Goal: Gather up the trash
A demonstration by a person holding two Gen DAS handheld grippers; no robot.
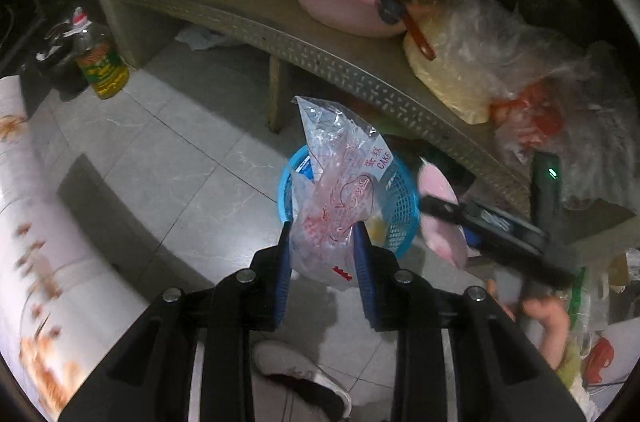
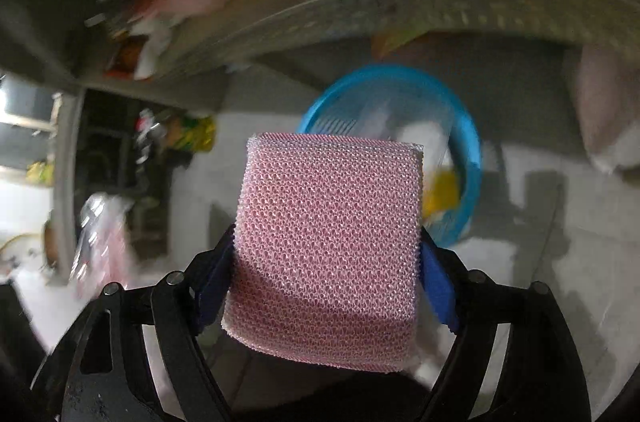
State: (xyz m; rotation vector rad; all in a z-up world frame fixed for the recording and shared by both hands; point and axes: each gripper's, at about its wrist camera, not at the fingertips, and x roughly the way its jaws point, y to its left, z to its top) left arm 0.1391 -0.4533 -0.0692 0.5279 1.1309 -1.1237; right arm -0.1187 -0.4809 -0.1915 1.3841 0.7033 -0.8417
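Observation:
My left gripper [image 1: 323, 227] is shut on a crumpled clear plastic cake bag [image 1: 340, 182] with red print, held above a blue mesh basket [image 1: 400, 214] on the tiled floor. My right gripper [image 2: 326, 236] is shut on a pink foam net sleeve [image 2: 332, 242], held in front of the same blue basket [image 2: 468, 150], which holds yellow and white scraps. In the left wrist view the right gripper [image 1: 432, 206] shows at the right, with the pink sleeve [image 1: 440, 214] beside the basket.
A low woven-pattern shelf [image 1: 320, 58] carries a pink basin [image 1: 340, 2], bowls and plastic bags [image 1: 480, 62]. An oil bottle [image 1: 100, 62] stands on the floor at left. A patterned cloth surface [image 1: 32, 222] lies at the left. My shoe [image 1: 300, 378] is below.

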